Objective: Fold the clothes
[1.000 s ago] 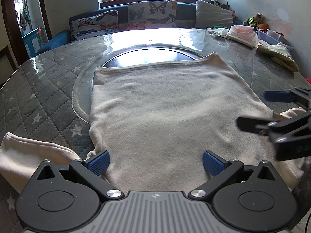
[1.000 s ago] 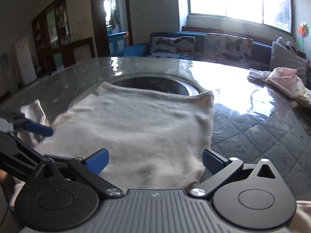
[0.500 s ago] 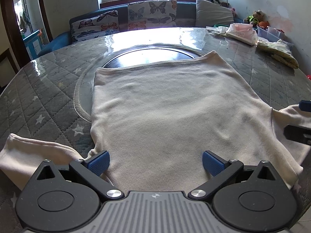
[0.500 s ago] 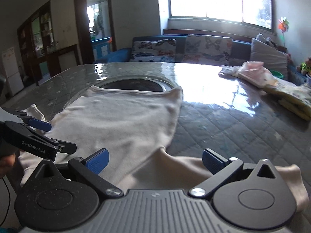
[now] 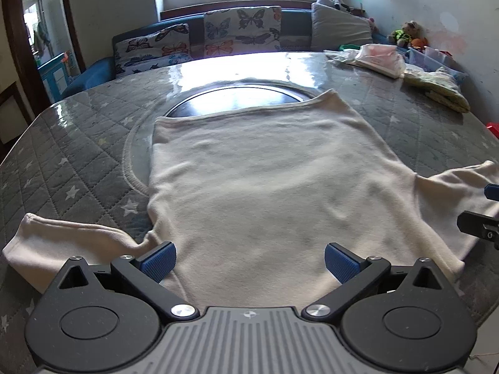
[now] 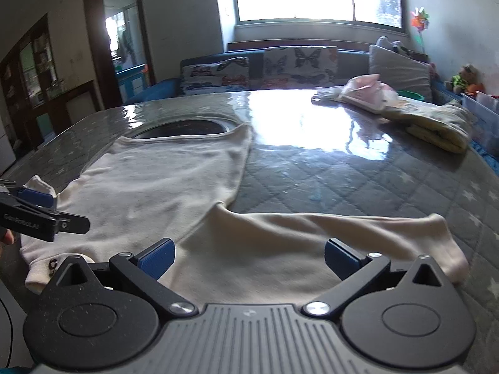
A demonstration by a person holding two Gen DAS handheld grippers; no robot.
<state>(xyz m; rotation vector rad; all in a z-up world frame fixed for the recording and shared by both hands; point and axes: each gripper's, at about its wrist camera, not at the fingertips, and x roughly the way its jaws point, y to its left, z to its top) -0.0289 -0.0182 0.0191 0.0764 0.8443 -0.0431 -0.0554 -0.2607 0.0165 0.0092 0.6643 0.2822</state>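
Note:
A cream T-shirt (image 5: 265, 193) lies flat on the quilted grey table, hem toward the far side, both sleeves spread out. My left gripper (image 5: 248, 260) is open and empty, above the shirt's near edge by the left sleeve (image 5: 68, 237). My right gripper (image 6: 248, 255) is open and empty above the right sleeve (image 6: 343, 233). The shirt body shows in the right wrist view (image 6: 162, 187). The right gripper's fingers (image 5: 480, 224) show at the right edge of the left wrist view. The left gripper's fingers (image 6: 40, 215) show at the left of the right wrist view.
The grey star-quilted table (image 5: 78, 155) has a dark round inset (image 5: 237, 99) partly under the shirt. Folded pink and yellow clothes (image 5: 436, 87) lie at the far right (image 6: 436, 124). A sofa with butterfly cushions (image 5: 218, 37) stands behind the table.
My right gripper has swung right, off the shirt body to over the right sleeve, and has left most of the left wrist view. My left gripper has barely moved.

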